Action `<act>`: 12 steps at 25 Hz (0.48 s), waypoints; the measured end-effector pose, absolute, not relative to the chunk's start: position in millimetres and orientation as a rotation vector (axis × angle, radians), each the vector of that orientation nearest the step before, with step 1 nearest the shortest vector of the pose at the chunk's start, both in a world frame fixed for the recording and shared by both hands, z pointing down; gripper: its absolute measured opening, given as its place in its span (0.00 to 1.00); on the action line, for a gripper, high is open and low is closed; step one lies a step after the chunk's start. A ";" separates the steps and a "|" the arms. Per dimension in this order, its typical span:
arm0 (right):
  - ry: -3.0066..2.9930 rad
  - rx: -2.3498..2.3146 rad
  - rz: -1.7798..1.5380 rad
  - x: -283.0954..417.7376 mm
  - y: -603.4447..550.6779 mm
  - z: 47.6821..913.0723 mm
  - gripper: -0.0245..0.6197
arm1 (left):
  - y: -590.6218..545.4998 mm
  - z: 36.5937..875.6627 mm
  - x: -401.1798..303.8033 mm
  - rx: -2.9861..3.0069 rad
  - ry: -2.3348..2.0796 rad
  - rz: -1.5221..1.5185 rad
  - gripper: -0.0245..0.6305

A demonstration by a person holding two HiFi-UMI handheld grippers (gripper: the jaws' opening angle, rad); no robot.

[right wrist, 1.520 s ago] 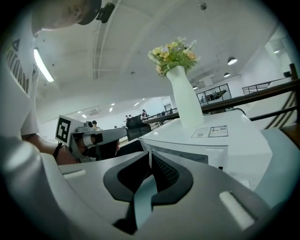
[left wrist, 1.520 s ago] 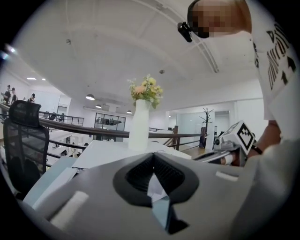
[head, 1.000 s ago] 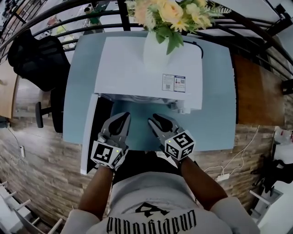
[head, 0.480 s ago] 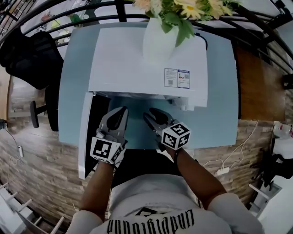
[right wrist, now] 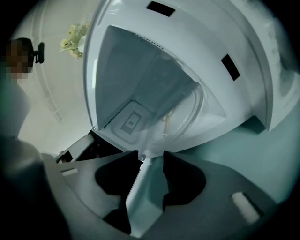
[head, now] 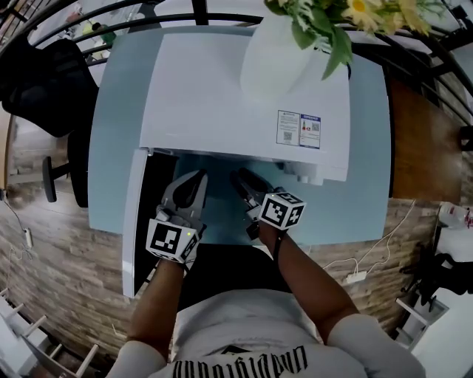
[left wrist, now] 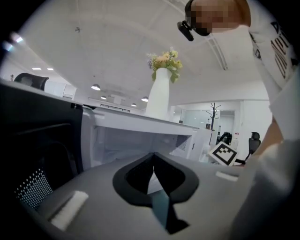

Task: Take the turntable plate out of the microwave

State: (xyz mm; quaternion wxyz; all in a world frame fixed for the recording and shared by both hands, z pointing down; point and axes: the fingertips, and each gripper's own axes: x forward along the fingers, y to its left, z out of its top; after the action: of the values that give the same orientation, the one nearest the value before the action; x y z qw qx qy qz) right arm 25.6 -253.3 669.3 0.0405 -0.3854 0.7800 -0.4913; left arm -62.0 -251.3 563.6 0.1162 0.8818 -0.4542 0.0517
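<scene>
Turntable plate [right wrist: 190, 110] is sitting inside the microwave [head: 222, 96] cavity, ahead of both grippers and touching neither. At the left the door [head: 133, 214] is hanging open. The left gripper [head: 191, 188] is hovering with jaws pressed together, empty. The right gripper [head: 242, 181] has just been opening its jaws and is gaping wide with nothing between them. The label [head: 299, 129] on the microwave's top is showing print too small to read

a pale blue table [head: 107, 170] stands on a brick-patterned floor [head: 59, 295]. a black office chair [head: 44, 88] sits just beside the table's left edge. black curved railings [head: 199, 11] run behind. round ceiling lights [left wrist: 95, 87] glow in a white open office with a coat stand [left wrist: 213, 111].
</scene>
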 end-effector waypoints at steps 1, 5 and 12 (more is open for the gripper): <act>2.359 -1.182 -1.525 25.3 -255.6 672.5 0.26 | -252.5 566.2 -62.2 2.580 -1.330 0.152 0.11; 2.209 -1.174 -1.605 25.1 -264.1 682.6 0.26 | -256.7 574.1 -59.7 2.598 -1.324 0.184 0.11; 1.998 -1.139 -1.709 19.0 -275.1 691.5 0.26 | -265.3 582.5 -60.3 2.589 -1.322 0.175 0.11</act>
State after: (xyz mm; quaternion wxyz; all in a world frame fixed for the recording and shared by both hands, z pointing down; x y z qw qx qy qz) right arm 19.0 -275.1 691.5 0.1379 -0.3937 0.6907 -0.5907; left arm -60.3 -265.3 582.5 0.1143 0.8831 -0.4511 0.0598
